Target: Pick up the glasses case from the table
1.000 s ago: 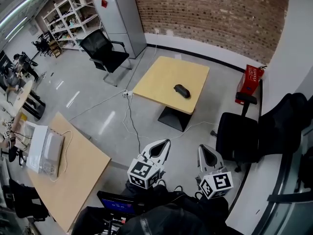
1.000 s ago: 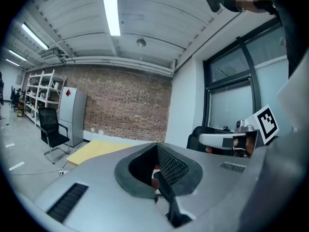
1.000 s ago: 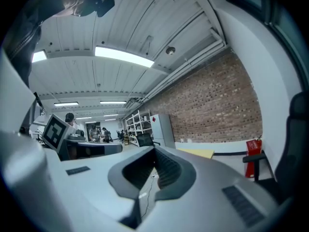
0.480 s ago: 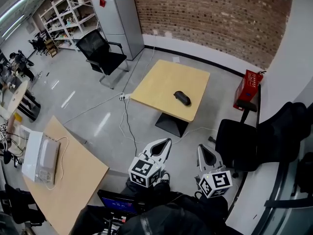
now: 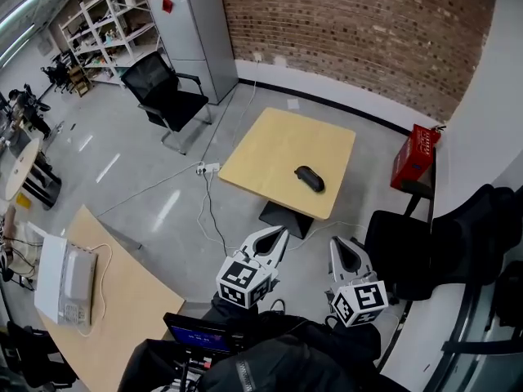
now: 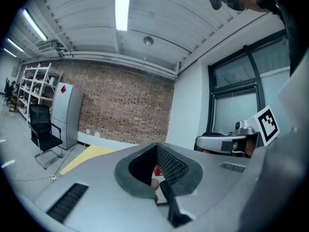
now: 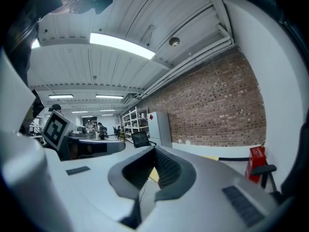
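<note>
The black glasses case (image 5: 309, 178) lies on the right half of a square light-wood table (image 5: 265, 149) in the middle of the head view. Both grippers are held low near the person's body, well short of the table and pointing toward it. My left gripper (image 5: 276, 233) has its jaws together with nothing between them. My right gripper (image 5: 339, 245) is also shut and empty. In the left gripper view my left gripper (image 6: 155, 146) faces a slice of the table (image 6: 89, 156) and the brick wall. The case does not show in either gripper view.
A black office chair (image 5: 167, 88) and a grey cabinet (image 5: 192, 35) stand beyond the table's left. A red box (image 5: 415, 158) and another black chair (image 5: 400, 247) are at the right. A cable (image 5: 208, 202) crosses the floor. A second wooden table (image 5: 122, 300) is at lower left.
The table and the case have slid lower and nearer in the head view as the person and both grippers moved toward them. Both grippers stayed shut and empty.
</note>
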Demonstrator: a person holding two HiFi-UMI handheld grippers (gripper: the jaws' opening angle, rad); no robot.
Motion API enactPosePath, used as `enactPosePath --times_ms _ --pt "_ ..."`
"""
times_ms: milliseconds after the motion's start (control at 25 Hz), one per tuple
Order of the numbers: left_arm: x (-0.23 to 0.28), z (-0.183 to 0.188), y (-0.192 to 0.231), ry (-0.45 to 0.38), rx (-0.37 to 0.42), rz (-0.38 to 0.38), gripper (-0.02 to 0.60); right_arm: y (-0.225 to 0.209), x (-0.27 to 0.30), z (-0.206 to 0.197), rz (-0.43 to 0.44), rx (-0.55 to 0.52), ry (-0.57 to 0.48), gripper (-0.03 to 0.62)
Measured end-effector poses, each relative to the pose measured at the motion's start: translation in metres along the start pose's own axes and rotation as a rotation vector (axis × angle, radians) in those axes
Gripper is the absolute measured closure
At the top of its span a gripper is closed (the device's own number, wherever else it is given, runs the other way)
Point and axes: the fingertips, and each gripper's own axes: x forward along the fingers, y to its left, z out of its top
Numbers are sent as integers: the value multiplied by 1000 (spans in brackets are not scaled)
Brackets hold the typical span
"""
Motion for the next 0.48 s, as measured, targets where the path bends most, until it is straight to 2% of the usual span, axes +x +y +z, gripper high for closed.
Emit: enactPosePath --times_ms 480 --pt "22 0 55 15 -34 -22 582 -1 59 1 -21 2 22 591"
